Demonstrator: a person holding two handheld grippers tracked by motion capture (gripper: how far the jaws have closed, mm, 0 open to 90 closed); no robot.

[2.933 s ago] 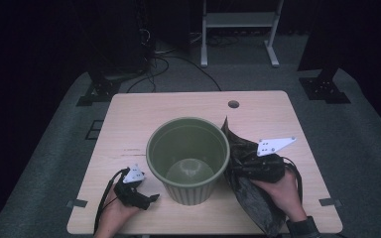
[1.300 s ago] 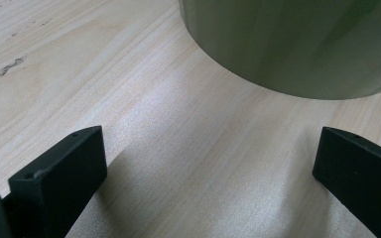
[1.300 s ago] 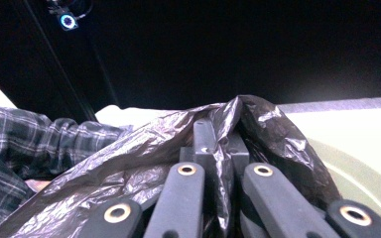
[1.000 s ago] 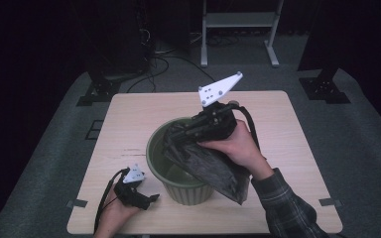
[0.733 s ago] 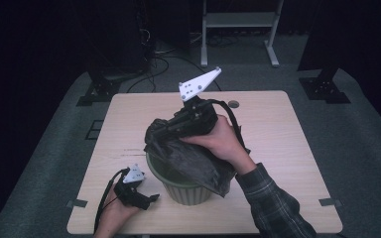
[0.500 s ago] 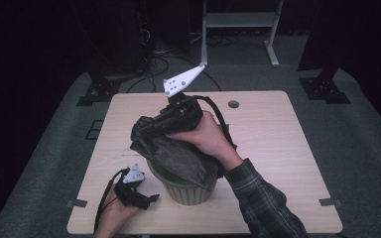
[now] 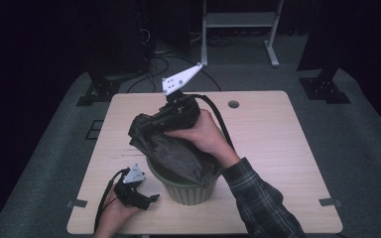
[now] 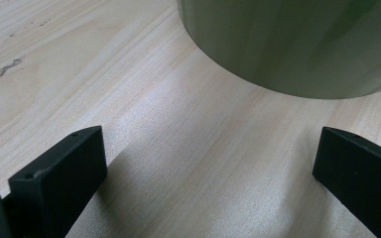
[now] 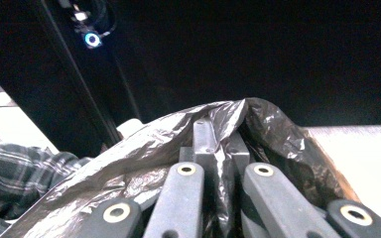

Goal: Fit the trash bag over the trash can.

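A green bin [image 7: 193, 191] stands near the table's front edge. A crumpled black plastic bag [image 7: 171, 148] hangs across its rim and over its far left side. My right gripper [image 7: 146, 126] is held above the bin's far left and points left, wrapped in the bag. In the right gripper view the jaws [image 9: 221, 144] are shut on a fold of the bag [image 9: 278, 134]. My left gripper [image 7: 146, 201] rests on the table [image 7: 268, 134] just left of the bin. Its jaws [image 8: 208, 158] stand wide open with bare wood between them, and the bin's wall [image 8: 292, 44] lies just ahead.
A round cable hole [image 7: 233, 104] sits at the table's far side. Behind the table are a metal stand [image 7: 238, 25], cables on the floor and black stand feet [image 7: 325, 89]. The right half of the tabletop is bare wood.
The right gripper has lifted the bag from the table right of the bin and carried it leftward over the bin. The left gripper has stayed in place.
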